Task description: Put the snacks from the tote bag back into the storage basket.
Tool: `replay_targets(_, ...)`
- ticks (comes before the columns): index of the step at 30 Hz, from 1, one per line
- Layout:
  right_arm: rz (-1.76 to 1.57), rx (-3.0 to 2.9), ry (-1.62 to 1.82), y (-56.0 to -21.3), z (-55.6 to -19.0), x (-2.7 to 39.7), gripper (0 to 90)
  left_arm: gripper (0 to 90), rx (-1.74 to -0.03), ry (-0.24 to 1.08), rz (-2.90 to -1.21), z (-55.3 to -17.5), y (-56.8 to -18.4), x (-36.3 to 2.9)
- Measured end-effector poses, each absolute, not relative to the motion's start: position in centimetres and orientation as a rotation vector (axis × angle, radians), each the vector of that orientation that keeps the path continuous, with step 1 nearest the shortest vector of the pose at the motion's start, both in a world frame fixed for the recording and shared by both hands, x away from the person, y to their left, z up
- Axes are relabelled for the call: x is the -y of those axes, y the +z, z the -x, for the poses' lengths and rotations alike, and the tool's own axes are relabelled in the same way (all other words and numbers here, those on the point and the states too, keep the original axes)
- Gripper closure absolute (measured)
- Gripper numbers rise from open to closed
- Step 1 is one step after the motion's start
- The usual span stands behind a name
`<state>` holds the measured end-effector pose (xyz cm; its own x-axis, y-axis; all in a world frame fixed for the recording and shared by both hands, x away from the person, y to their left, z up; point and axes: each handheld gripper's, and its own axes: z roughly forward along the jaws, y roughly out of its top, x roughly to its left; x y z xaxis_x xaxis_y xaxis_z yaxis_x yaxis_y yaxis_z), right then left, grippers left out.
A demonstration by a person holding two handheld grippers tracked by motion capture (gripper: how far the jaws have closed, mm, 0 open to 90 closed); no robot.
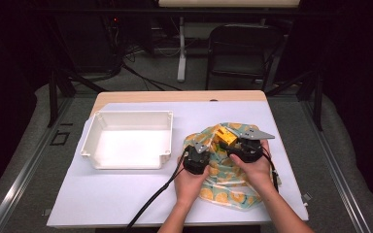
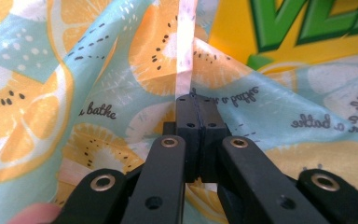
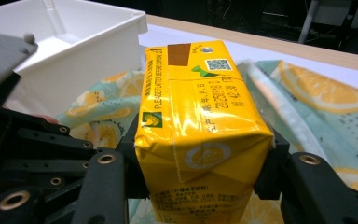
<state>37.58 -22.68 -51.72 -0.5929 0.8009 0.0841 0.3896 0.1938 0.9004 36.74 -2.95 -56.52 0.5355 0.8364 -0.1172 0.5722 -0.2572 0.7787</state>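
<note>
Two grippers work close together over a patterned bag [image 1: 226,179] at the right of the table [image 1: 126,194]. In the right gripper view, the right gripper [image 3: 203,163] has its jaws clamped on either side of a yellow carton [image 3: 200,126], which stands between them with its folded end facing the camera and its printed top running away toward the far edge. In the high view that gripper [image 1: 235,145] sits in the right hand [image 1: 255,167], with the carton [image 1: 227,137] showing as a yellow block just ahead of it, over the bag. In the left gripper view, the left gripper [image 2: 196,112] has its jaws pressed flat together on a raised fold of the bag [image 2: 121,93], a pale seam running up from the pinch; the fabric is light blue with orange fruit slices and small script. The carton [image 2: 303,32] rises just behind the fold, yellow with green letters. In the high view the left gripper [image 1: 195,160] is held by the left hand [image 1: 189,182] at the bag's left edge, its cable [image 1: 150,204] trailing toward the near edge. A white bin [image 1: 90,141] stands just left of the bag, and its corner [image 3: 98,56] shows beside the carton in the right gripper view. Beyond the table stands a dark chair [image 1: 243,51].
</note>
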Motion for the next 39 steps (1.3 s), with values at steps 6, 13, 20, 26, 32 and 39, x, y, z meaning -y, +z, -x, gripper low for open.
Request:
replay_targets(6, -1.107, -2.045, 1.409, -50.0, -37.0, 22.9, 50.6, 85.2, -1.146, 0.423, -1.926, -36.5, -56.4, 2.7)
replay_targets(13, -1.087, -2.030, 1.444, -48.1, -36.3, 23.4, 50.6, 62.4, -1.045, 0.473, -1.749, -35.0, -55.7, 1.4)
replay_targets(20, -1.099, -2.021, 1.477, -46.7, -35.8, 23.7, 50.7, 37.2, -0.933, 0.513, -1.684, -32.9, -53.5, 0.8)
replay_targets(26, -1.108, -2.032, 1.496, -46.2, -35.5, 23.1, 50.7, 18.3, -0.902, 0.492, -1.673, -32.1, -52.2, 1.1)
replay_targets(32, -1.081, -2.049, 1.513, -45.7, -34.8, 22.3, 50.6, 11.2, -0.864, 0.509, -1.706, -31.9, -52.2, 2.1)
replay_targets(39, -1.059, -2.072, 1.536, -45.2, -34.0, 21.4, 50.6, 9.7, -0.848, 0.522, -1.696, -31.6, -51.5, 2.2)
